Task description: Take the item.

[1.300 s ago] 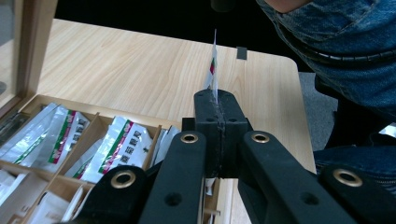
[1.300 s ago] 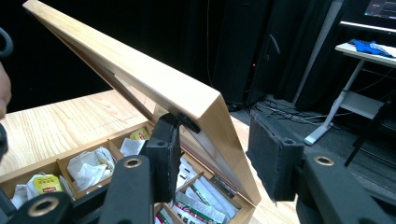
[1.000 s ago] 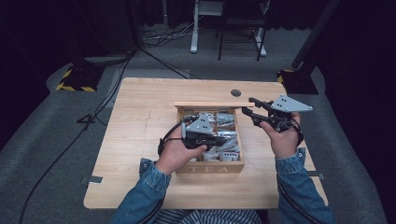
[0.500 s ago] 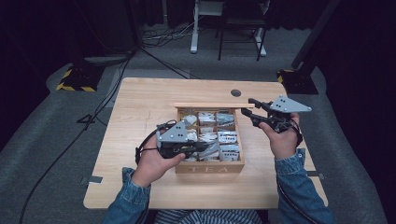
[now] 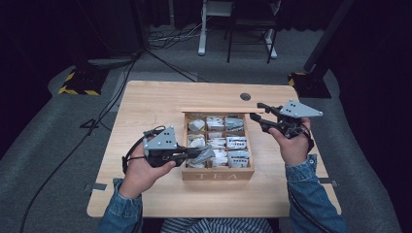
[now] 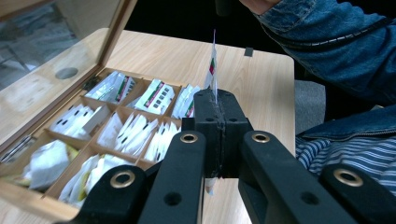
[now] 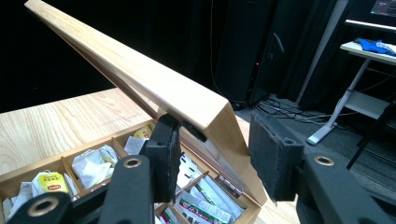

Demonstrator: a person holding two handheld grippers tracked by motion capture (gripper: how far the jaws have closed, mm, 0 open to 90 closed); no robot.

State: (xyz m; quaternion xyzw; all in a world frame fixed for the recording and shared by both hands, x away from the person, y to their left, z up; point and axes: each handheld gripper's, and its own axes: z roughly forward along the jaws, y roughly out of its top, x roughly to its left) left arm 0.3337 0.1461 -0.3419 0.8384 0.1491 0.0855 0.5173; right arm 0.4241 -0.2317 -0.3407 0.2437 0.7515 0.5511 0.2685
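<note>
Now left tongs (image 6: pixel 217 100) pinch a tea packet (image 6: pixel 213 70).

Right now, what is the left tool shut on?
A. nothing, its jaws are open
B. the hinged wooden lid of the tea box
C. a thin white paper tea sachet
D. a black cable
C: in the left gripper view the left tool has its jaws pressed together on a thin white paper tea sachet that sticks up above them, beside the wooden compartmented tea box.
</note>
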